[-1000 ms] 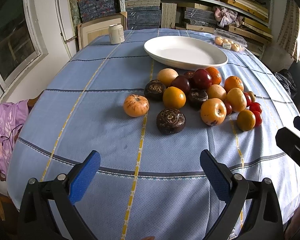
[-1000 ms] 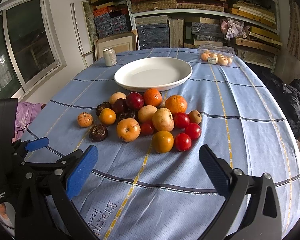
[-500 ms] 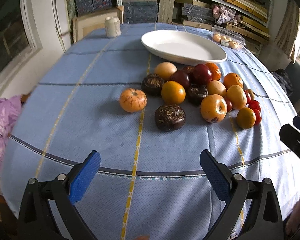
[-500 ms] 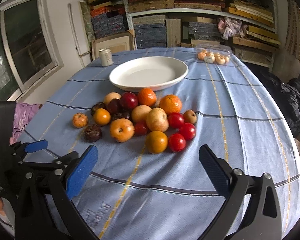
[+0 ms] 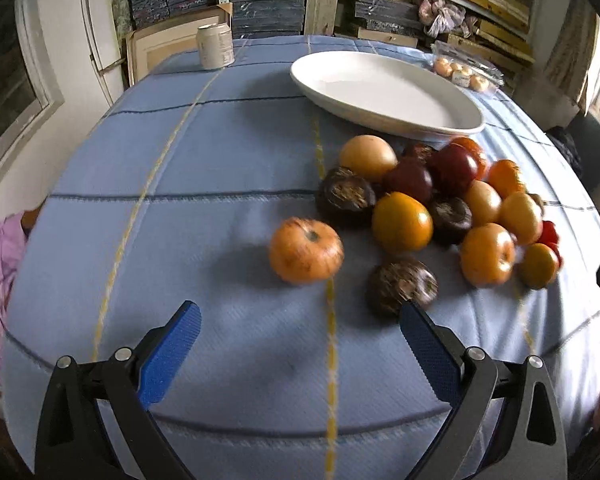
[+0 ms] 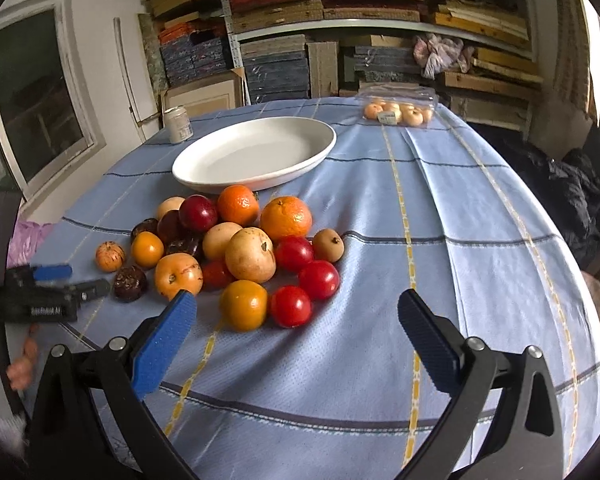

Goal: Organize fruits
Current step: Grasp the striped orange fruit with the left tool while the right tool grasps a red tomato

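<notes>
A heap of fruit lies on the blue tablecloth (image 5: 220, 184) in front of an empty white oval plate (image 5: 384, 88), which also shows in the right wrist view (image 6: 256, 152). In the left wrist view an orange striped fruit (image 5: 305, 250) sits alone at the heap's left, with a dark brown fruit (image 5: 400, 285) near my right fingertip. My left gripper (image 5: 298, 322) is open and empty, just short of the striped fruit. My right gripper (image 6: 296, 314) is open and empty, its fingertips beside an orange fruit (image 6: 243, 305) and a red tomato (image 6: 291, 306).
A drink can (image 5: 215, 45) stands at the table's far left. A clear pack of small round fruits (image 6: 398, 112) lies at the far right. Shelves of stacked boards rise behind the table. The left gripper shows at the left of the right wrist view (image 6: 48, 292).
Both grippers have moved forward toward the fruit heap, which now looks larger and closer. The left view has swung to the left. Both grippers stay open.
</notes>
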### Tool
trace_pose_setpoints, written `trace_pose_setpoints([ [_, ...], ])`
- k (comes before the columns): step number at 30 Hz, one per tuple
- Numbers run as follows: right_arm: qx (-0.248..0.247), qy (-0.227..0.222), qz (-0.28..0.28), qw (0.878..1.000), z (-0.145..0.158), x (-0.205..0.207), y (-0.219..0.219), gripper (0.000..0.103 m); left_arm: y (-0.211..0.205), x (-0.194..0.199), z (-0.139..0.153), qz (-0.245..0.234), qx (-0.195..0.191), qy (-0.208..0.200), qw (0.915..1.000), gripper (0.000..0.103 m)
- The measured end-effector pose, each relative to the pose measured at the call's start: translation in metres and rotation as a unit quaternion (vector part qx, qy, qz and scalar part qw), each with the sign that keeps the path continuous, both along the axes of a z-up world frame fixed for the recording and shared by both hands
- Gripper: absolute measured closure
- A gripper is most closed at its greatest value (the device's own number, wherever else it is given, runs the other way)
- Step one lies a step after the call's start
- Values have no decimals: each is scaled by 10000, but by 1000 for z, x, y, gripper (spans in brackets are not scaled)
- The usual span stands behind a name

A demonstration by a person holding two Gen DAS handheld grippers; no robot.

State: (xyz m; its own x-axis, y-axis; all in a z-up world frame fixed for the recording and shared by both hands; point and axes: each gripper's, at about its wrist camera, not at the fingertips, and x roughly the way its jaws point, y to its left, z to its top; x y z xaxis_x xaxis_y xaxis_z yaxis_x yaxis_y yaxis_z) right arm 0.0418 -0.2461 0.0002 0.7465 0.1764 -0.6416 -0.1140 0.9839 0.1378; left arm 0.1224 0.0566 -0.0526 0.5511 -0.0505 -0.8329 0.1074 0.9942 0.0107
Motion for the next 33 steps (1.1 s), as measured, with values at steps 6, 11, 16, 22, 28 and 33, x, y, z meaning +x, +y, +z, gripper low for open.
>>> trace_pose_setpoints([
  [6, 367, -25, -64, 9993, -3, 7, -11, 4, 4, 24, 4, 78, 123, -107, 9998, 3],
  [11, 572, 73, -305, 9979, -5, 13, -23, 4, 8, 28, 3, -45, -312, -377, 9988, 3],
  [16, 465, 174, -308, 9983, -8, 18, -20, 4, 2, 32, -4, 47, 176, -313, 9993, 3],
  [22, 135, 159, -225, 9995, -8, 21, -8, 4, -3, 33, -5, -133, 272, -337, 9990, 7],
  [28, -61, 197, -193, 9996, -9, 25, -7, 4, -3, 34, -11, -145, 292, -314, 9990, 8],
  [33, -24, 157, -191, 9997, -8, 26, -10, 4, -5, 28, -4, -152, 280, -524, 9981, 8],
])
